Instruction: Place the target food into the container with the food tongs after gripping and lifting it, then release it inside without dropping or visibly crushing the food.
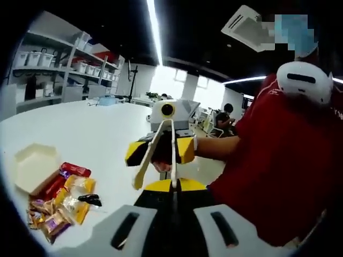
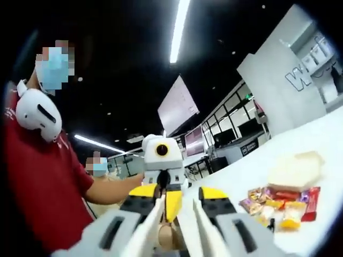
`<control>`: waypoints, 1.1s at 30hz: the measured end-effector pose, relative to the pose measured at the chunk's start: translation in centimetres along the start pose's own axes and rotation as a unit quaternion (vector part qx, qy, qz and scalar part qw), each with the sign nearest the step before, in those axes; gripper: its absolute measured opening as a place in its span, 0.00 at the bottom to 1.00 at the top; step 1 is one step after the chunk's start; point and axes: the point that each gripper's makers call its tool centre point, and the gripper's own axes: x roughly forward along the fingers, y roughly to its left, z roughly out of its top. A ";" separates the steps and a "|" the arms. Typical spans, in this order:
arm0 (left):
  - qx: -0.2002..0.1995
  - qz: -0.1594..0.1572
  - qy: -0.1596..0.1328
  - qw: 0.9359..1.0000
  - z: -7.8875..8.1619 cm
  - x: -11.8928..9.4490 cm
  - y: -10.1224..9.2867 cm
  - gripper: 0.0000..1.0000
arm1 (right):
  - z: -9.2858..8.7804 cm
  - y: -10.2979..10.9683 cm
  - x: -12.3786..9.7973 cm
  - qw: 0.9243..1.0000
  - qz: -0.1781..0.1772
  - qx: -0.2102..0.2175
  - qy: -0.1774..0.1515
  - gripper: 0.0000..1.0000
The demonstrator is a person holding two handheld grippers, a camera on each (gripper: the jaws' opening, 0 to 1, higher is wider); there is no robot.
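As both hung above the white tabletop (image 1: 80, 128), we saw the right tool (image 1: 158, 160) gripping tongs (image 1: 155, 152), left tool (image 2: 161, 201) w/ jaws apart, holding nothing.

Both grippers (image 1: 159, 152) (image 2: 161, 201) raised, facing; right jaws seemingly closed on tongs.

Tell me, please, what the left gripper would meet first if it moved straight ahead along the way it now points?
Most likely the right gripper, which faces it head-on with the cream food tongs held between its yellow jaws. The tongs' tips seem nearest, though depth is hard to judge. The snack packets lie off to one side.
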 end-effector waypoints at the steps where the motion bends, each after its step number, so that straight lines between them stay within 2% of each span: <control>1: -0.001 0.000 0.001 1.000 -0.1 0.0 0.0 0.01 | -0.1 -0.1 0.0 1.000 0.000 0.003 0.001 0.25; 3: 0.001 0.001 0.004 1.000 -0.2 0.2 0.0 0.01 | -0.3 -0.4 -0.1 1.000 -0.005 0.026 0.007 0.26; 7: 0.004 0.001 0.005 1.000 -0.2 0.2 0.0 0.01 | -0.3 -0.2 -0.3 1.000 -0.006 0.028 0.001 0.25; 12: 0.004 0.009 0.009 1.000 -0.3 0.3 0.2 0.01 | -0.2 0.1 -0.3 1.000 -0.006 -0.005 -0.001 0.22; 15: 0.006 0.008 -0.001 1.000 -0.1 0.2 -0.1 0.01 | 0.0 0.2 -0.4 1.000 -0.006 -0.012 -0.009 0.24; 18: 0.005 0.007 -0.004 1.000 -0.1 0.4 -0.2 0.01 | -0.2 0.0 -0.5 1.000 -0.005 0.018 -0.004 0.26; 25: -0.005 0.003 -0.020 1.000 0.1 0.5 -0.4 0.01 | -0.2 0.2 -0.6 1.000 -0.004 0.030 -0.009 0.26; 29: -0.014 0.005 -0.025 1.000 -0.1 0.5 -0.4 0.01 | -0.4 0.4 -0.5 0.998 -0.006 0.064 0.007 0.21; 31: -0.010 0.025 -0.035 0.999 -0.2 0.5 0.3 0.02 | -0.4 0.1 -0.5 0.999 -0.017 0.043 0.007 0.20; 33: -0.008 0.032 -0.039 0.999 -0.3 0.4 0.4 0.03 | -0.6 -0.2 -0.3 0.999 -0.026 0.038 0.015 0.20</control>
